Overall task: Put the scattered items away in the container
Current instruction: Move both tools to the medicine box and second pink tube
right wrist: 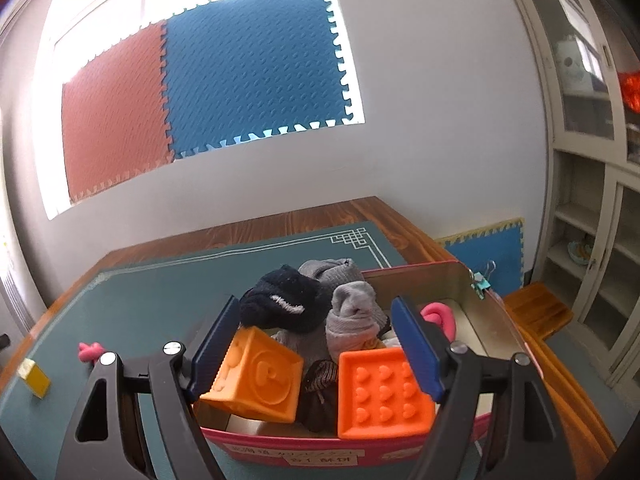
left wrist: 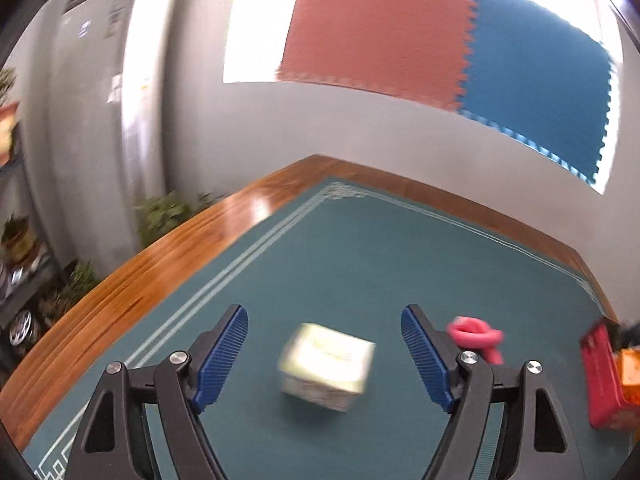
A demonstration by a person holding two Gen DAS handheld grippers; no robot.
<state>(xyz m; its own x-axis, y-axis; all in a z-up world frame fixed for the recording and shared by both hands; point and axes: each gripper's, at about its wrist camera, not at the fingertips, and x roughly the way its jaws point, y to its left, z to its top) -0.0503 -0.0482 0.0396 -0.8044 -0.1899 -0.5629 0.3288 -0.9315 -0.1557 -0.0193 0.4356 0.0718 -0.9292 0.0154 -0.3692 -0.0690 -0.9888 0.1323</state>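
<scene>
Left gripper: the left gripper (left wrist: 325,354) hangs over the green mat (left wrist: 360,248) with its blue pads spread wide and nothing between them touching.
Small box: a pale, blurred small box (left wrist: 327,366) lies on the mat, framed between the two left pads but apart from both. In the right wrist view it shows as a yellowish block (right wrist: 34,376) near the tabletop's left edge.
Pink piece: a knotted pink piece (left wrist: 476,336) lies on the mat just beyond the left gripper's right-hand finger; in the right wrist view it sits (right wrist: 91,351) beside the small box, between it and the container.
Right gripper: the right gripper (right wrist: 314,350) is held above the container with its pads wide apart, gripping nothing.
Container: the red container (right wrist: 288,446) stands on the mat toward the tabletop's right edge, with a white label of handwriting on its near wall and a green binder clip (right wrist: 482,282) on its far right corner. Its edge shows at the right of the left wrist view (left wrist: 604,380).
Contents: an orange cube (right wrist: 252,380) leans at the near left, an orange embossed tile (right wrist: 382,392) with heart shapes tilts at the near right, a dark blue sock (right wrist: 286,302) and grey socks (right wrist: 352,316) pile up behind, and a pink curved piece (right wrist: 440,318) lies at the right.
Tabletop: the wooden tabletop (left wrist: 168,252) borders the mat.
</scene>
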